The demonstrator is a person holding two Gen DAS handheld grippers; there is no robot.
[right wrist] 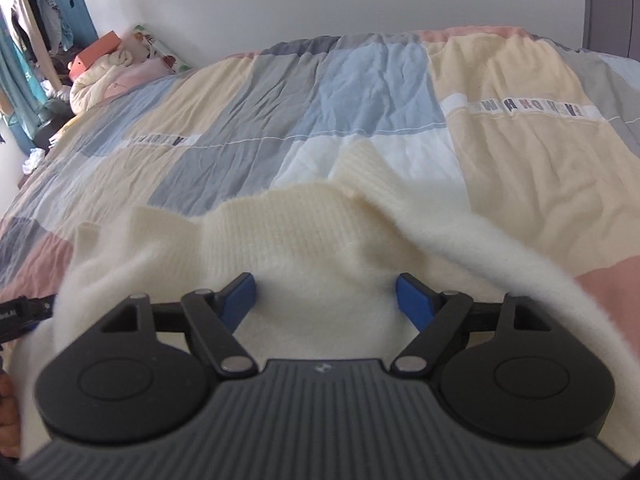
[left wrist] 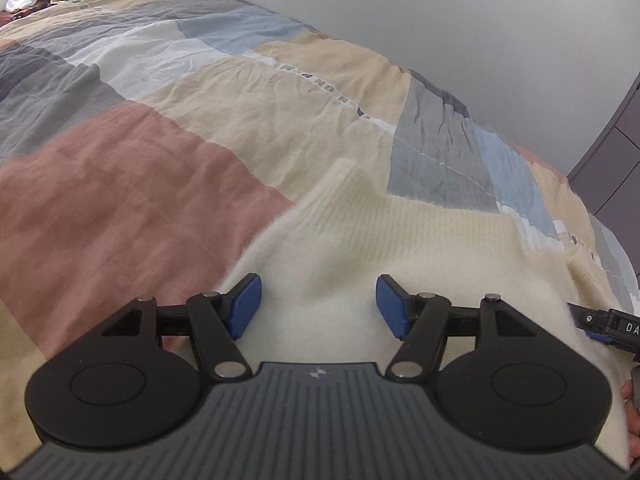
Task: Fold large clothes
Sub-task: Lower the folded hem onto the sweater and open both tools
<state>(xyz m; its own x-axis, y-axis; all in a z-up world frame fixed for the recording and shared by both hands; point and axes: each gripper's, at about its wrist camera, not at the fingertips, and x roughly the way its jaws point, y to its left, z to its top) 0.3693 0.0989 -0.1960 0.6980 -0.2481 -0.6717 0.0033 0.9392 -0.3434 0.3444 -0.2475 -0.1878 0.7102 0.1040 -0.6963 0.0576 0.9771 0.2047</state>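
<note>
A fluffy cream knitted sweater (left wrist: 360, 248) lies on a patchwork quilt, its ribbed hem and a cuff toward the far side. My left gripper (left wrist: 319, 306) is open, its blue pads spread just above the sweater near its left edge. The right gripper's tip (left wrist: 600, 326) shows at the right edge of that view. In the right wrist view the same sweater (right wrist: 304, 236) fills the foreground. My right gripper (right wrist: 325, 304) is open over it, with a fuzzy fold running off to the right. The left gripper (right wrist: 24, 312) shows at the left edge.
The quilt (left wrist: 160, 152) has pink, beige, grey and blue patches and covers the whole bed. A white wall (right wrist: 320, 0) runs along the far side. Pillows and plush items (right wrist: 120, 64) lie at the head. A grey cabinet (left wrist: 616, 152) stands at the right.
</note>
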